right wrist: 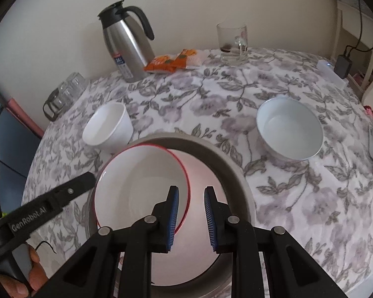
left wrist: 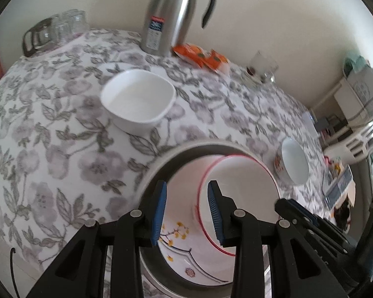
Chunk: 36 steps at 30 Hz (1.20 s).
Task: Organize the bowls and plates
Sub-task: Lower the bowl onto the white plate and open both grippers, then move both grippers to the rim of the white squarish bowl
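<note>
Floral-clothed table [right wrist: 273, 193]: bowls, jug, glasses.

Blurred glass cups [left wrist: 69, 23] at the far edge; thermos [left wrist: 171, 12] top cut off.

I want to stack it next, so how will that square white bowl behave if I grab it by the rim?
The square bowl looks glazed and smooth, so probably slippery. It seems rigid and likely chips if dropped. Its flat base should resist tipping.
</note>
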Available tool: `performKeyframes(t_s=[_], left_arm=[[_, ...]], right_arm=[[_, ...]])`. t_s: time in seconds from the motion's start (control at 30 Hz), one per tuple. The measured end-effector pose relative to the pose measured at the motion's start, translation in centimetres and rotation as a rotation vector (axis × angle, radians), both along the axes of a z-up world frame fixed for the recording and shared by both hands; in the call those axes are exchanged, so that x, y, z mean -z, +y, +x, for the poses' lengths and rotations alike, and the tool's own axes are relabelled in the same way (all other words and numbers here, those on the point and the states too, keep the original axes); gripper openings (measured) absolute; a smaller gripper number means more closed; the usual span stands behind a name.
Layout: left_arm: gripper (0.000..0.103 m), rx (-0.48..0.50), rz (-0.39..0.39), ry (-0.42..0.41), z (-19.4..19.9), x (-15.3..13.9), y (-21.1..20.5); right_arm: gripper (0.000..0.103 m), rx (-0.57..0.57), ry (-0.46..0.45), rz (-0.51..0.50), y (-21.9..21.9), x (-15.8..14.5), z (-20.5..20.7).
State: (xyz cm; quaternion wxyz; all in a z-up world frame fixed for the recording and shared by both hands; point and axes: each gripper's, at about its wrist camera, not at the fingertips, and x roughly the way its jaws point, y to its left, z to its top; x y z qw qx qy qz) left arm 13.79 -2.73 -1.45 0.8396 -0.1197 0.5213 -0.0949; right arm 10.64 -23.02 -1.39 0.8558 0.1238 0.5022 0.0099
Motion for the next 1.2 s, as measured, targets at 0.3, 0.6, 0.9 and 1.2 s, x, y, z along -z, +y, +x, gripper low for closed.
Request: performKeyframes(t_s=[0.3, 0.6, 0.9, 1.2], left_arm=[[0.058, -0.076, 0.026, 0.016, 0.4, 0.3, 1.4], [0.082, -0.104, 0.072, 0.003, 0.5, 0.5, 1.6], [0.084, -0.183, 0.102, -0.02, 0.6, 0.4, 2.7], [0.1, -0.232, 0.114, -0.047, 0.6, 0.4, 3.5]], right_arm=[[0.052, 0.02, 0.009, -0.022, -0.3, 0.3, 0.2], [0.072, 0.056, -0.019, -0.043, -0.8, -0.1, 0.2], [0.093, 0.074, -0.011, -0.076, -0.9, 0.3, 0.4], [0.103, 0.091, -0.033, -0.076, -1.2, 0.3, 0.3]])
